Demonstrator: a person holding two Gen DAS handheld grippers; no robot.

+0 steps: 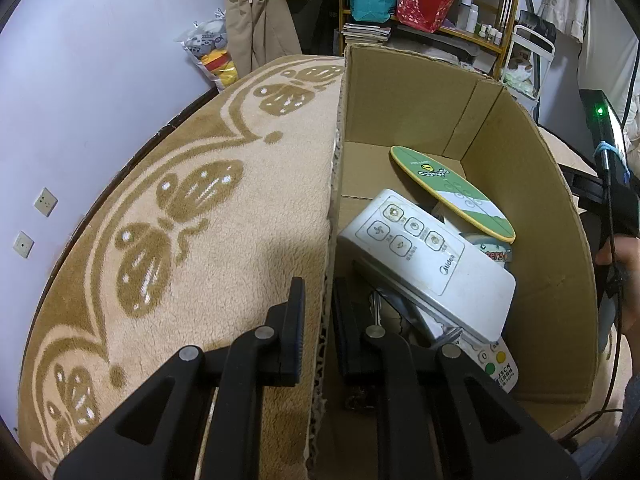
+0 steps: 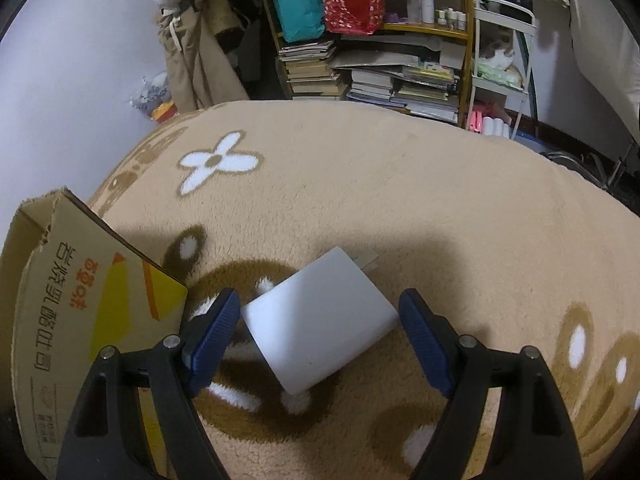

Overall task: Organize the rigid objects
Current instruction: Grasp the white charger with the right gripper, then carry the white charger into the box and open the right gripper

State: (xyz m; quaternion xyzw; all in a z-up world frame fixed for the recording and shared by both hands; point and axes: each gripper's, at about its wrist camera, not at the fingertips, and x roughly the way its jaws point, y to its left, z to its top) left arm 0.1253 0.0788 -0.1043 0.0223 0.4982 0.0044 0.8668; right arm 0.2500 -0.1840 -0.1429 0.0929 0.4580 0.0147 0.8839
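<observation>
My left gripper is shut on the left wall of the cardboard box, one finger outside and one inside. In the box lie a white Midea control panel, a green oval lid, a remote with coloured buttons and other items partly hidden. In the right wrist view, my right gripper is open, its blue-padded fingers either side of a white power adapter lying on the beige carpet. The box stands to its left.
The patterned beige carpet covers the surface. A shelf with books, bags and bottles stands behind. Brown garments hang by the wall. The hand holding the right gripper's body shows beyond the box's right wall.
</observation>
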